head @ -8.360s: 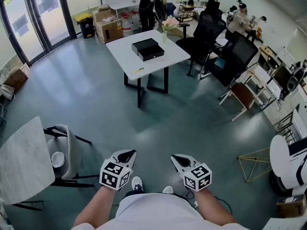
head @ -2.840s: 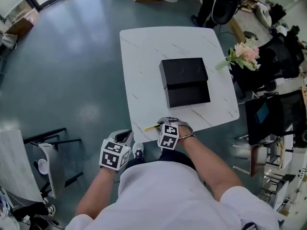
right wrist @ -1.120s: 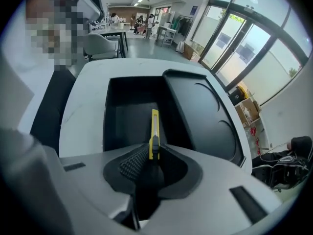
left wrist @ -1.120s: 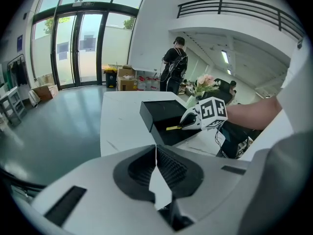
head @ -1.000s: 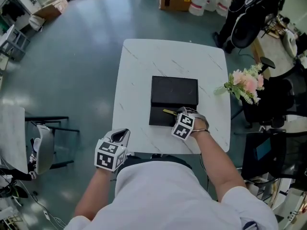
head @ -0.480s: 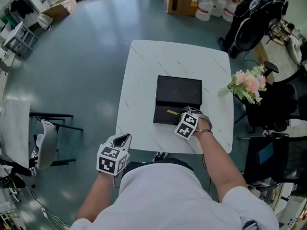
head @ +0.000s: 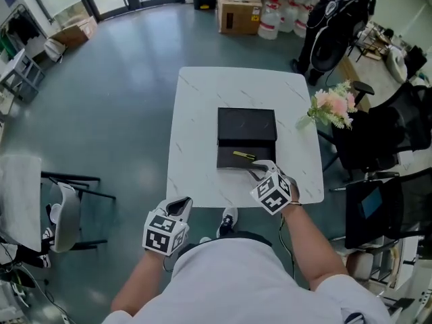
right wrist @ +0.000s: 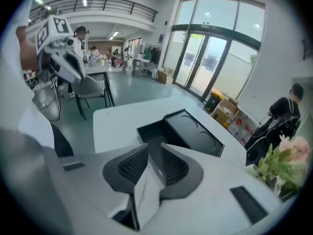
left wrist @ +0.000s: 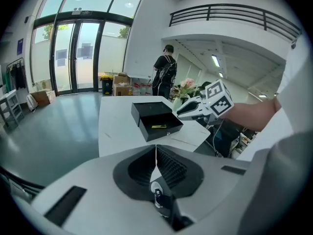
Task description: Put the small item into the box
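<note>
A small yellow item (head: pixel 244 155) lies inside the open black box (head: pixel 233 162), whose lid (head: pixel 246 124) stands against its far side on the white table (head: pixel 196 120). My right gripper (head: pixel 254 170) hovers just off the box's near right corner. Its jaws are closing and nothing is between them; in the right gripper view the right gripper (right wrist: pixel 154 148) points at the box (right wrist: pixel 152 130). My left gripper (head: pixel 183 204) is shut and empty below the table's near edge. In the left gripper view the left gripper (left wrist: pixel 156 150) faces the box (left wrist: pixel 156 122) and the yellow item (left wrist: pixel 159 126).
A pink flower bunch (head: pixel 331 106) sits at the table's right edge, with dark office chairs (head: pixel 381 133) beyond it. A chair (head: pixel 64 208) stands on the floor to the left. Cardboard boxes (head: pixel 236 12) and a standing person (left wrist: pixel 165 75) are past the far side.
The right gripper has let go of the yellow item, which now lies in the box, and has pulled back toward the table's near edge. The left gripper stayed low and shut.
</note>
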`<state>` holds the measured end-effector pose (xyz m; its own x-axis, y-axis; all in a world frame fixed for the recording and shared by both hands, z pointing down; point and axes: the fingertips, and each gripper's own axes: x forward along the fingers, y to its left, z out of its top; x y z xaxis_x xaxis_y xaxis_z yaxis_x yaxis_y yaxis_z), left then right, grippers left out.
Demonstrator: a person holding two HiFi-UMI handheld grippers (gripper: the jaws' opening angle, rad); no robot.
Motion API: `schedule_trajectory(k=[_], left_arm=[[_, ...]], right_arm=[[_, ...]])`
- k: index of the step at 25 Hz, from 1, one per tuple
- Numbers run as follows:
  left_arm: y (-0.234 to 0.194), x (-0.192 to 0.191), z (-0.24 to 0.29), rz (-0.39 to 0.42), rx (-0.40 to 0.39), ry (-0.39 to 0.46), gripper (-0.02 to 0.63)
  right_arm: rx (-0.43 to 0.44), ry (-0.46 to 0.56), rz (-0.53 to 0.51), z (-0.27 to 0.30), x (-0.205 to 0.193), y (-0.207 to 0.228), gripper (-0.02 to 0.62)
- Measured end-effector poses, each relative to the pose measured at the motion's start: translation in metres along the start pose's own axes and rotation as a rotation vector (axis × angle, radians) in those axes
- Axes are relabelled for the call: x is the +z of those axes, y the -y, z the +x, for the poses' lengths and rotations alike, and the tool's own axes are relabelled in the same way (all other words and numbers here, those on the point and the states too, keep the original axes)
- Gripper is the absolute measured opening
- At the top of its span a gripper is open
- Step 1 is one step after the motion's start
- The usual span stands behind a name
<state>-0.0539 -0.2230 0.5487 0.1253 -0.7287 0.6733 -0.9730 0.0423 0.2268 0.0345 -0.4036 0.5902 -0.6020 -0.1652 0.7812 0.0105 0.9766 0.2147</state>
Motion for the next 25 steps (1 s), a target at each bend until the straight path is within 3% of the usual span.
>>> schedule_trajectory(k=[5,7,9,12,16,25], left_arm=[[0.023,-0.009,-0.028,0.036,-0.042,0.054,0.017],[0.032,-0.016,-0.041,0.048,-0.059,0.070,0.017],[0.039,-0.028,-0.049,0.053,-0.073,0.072,0.017],[0.050,-0.048,-0.054,0.055,-0.095,0.054,0.017],[0.059,-0.057,-0.056,0.064,-0.119,0.044,0.017],[0.085,-0.028,-0.054,0.109,-0.121,0.123,0.017]], right_arm=[[0.086,0.233,0.361,-0.048,0.010,-0.061,0.039],[0.129,0.270,0.499,-0.058,0.005,-0.088,0.020],[0.138,0.246,0.567,-0.062,-0.009,-0.113,0.017],[0.131,0.226,0.577,-0.073,-0.024,-0.142,0.017],[0.096,0.277,0.569,-0.099,-0.020,-0.151,0.017],[0.014,0.387,0.560,-0.144,-0.022,-0.133,0.015]])
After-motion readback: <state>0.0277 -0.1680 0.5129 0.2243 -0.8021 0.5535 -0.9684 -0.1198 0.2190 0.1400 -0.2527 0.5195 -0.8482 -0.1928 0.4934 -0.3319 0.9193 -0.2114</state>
